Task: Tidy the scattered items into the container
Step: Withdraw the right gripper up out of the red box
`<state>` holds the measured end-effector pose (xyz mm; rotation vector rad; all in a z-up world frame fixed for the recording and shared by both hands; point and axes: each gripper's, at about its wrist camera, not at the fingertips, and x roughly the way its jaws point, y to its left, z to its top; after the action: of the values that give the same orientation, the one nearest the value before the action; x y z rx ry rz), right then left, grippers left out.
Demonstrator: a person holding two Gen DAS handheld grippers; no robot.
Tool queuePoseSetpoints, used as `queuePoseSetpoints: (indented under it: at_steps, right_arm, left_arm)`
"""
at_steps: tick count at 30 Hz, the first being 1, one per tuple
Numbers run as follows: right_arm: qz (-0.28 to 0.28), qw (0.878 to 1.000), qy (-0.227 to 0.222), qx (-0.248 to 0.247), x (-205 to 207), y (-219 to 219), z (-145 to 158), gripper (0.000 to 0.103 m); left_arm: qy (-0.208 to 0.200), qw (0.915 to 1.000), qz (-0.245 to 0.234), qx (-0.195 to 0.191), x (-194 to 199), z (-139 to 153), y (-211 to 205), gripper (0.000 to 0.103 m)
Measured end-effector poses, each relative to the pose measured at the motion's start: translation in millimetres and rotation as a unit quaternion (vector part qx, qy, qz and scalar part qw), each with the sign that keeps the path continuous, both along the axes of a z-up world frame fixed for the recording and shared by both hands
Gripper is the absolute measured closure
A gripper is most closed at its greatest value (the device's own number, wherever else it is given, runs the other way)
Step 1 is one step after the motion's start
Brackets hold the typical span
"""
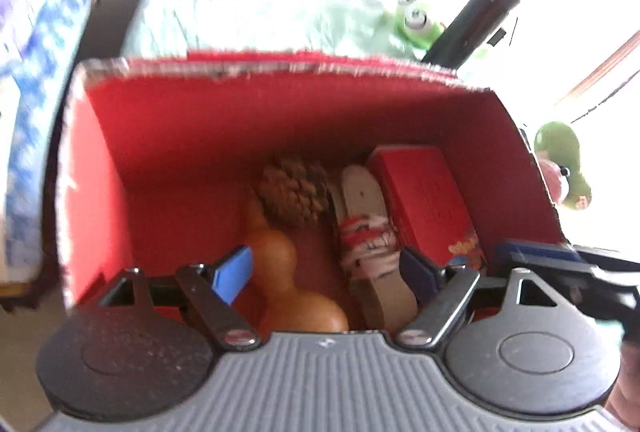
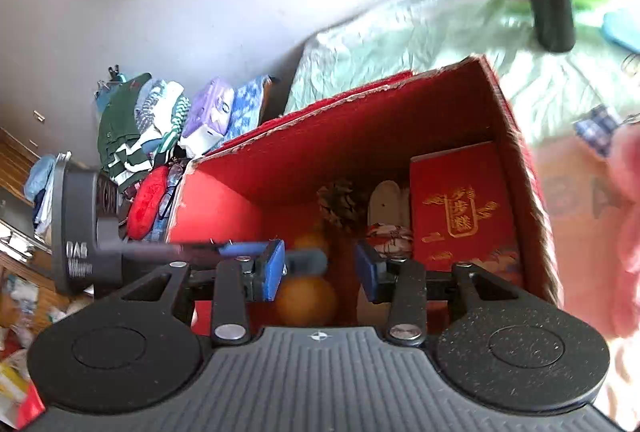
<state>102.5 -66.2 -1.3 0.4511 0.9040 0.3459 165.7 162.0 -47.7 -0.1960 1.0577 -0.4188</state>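
- The red cardboard box (image 1: 120,160) serves as the container; it stands open-topped on a pale green bedcover (image 1: 248,20), and both wrist cameras look down into it.
- The flat red packet with gold lettering (image 2: 464,208) is already inside, lying against the box's right wall.
- The orange gourd (image 1: 280,272) is also inside, lying on the box floor toward the near wall.
- The white sandal with a red-patterned strap (image 1: 368,232) lies between the gourd and the red packet, so it too counts as tidied.
- The pine cone (image 1: 294,192) sits on the floor at the gourd's far end, touching or just beside it.
- By my reading, four items are in and the job is well along but not finished: the green frog toy (image 1: 416,22) lies on the bedcover beyond the far wall, and the green plush figure (image 1: 564,164) sits outside the right wall.
- The left gripper (image 1: 326,274) hangs over the box with its jaws apart and nothing clamped; the gourd and sandal show between its fingers but lie below.
- The right gripper (image 2: 320,270) is likewise parted and empty above the box, so neither claw carries the next item yet.
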Motion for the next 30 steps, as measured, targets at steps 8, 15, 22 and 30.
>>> queuePoseSetpoints:
  at_steps: [8, 15, 22, 30]
  right_arm:
    - [-0.021, 0.998, -0.062, -0.014, -38, -12, 2, 0.06]
    - [-0.039, 0.996, -0.078, -0.022, -54, -8, 2, 0.062]
    - [-0.04, 0.994, -0.088, -0.051, -56, 0, -3, 0.062]
    - [-0.036, 0.996, -0.066, -0.05, -43, -16, -11, 0.062]
  left_arm:
    - [-0.075, 0.9968, 0.022, 0.021, -38, 27, -5, 0.015]
    - [-0.107, 0.9857, 0.094, 0.09, -64, 41, -19, 0.009]
    - [-0.126, 0.973, 0.142, 0.132, -82, 51, -24, 0.005]
    - [-0.111, 0.9621, 0.183, 0.169, -90, 48, -38, 0.005]
